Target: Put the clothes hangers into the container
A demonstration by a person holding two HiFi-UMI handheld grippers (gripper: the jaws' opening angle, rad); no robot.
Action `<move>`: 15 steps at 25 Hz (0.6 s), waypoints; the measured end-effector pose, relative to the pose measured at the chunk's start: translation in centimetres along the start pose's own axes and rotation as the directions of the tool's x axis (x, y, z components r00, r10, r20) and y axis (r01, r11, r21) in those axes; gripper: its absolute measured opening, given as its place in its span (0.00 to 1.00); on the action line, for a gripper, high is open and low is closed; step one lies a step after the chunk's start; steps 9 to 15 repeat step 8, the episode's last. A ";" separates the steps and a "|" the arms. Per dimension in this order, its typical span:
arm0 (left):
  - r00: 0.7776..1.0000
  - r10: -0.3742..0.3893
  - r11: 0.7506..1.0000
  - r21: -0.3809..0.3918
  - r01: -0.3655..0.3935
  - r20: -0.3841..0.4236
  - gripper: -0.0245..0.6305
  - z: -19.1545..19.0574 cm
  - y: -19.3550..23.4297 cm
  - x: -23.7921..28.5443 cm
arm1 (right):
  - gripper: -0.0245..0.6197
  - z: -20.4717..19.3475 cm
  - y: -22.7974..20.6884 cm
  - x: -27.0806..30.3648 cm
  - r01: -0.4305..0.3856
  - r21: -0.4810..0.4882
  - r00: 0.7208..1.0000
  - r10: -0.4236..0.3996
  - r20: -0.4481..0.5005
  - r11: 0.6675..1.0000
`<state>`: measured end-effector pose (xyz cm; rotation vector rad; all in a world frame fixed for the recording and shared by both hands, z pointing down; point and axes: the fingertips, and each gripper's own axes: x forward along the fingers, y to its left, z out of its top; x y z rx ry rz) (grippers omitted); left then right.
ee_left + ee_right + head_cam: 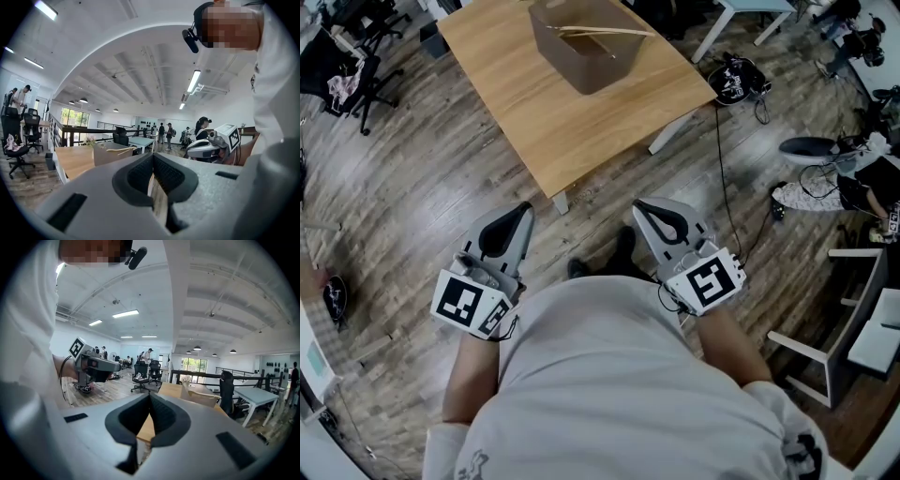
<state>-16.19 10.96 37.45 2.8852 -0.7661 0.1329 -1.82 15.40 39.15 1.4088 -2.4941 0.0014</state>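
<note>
left gripper (517,217) pinched closed, empty | right gripper (649,211) same | both off table's (572,131) near corner | hanger (602,33) atop container (591,61), toward far edge | risk: hanger seems perched on rim, a nudge could tip it out

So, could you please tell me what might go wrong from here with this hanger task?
1. The wooden hanger seems to lie across the top of the brown container, not down inside; it could slide off or block further hangers.
2. A black cable trails over the floor beside the table, a likely trip hazard on approach.
3. The left hand-held gripper and right hand-held gripper are shut and empty; they must open before any grasp.
</note>
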 end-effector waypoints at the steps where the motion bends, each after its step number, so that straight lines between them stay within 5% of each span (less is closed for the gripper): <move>1: 1.000 -0.001 1.000 0.000 0.001 0.001 0.05 0.1 0.0 0.0 | 0.05 0.1 0.0 0.0 0.002 0.000 1.000 -0.002 0.000 1.000; 15: 1.000 -0.007 1.000 0.006 0.007 0.009 0.05 0.5 -0.1 0.0 | 0.05 0.6 0.0 -0.2 0.011 -0.009 1.000 -0.011 0.004 1.000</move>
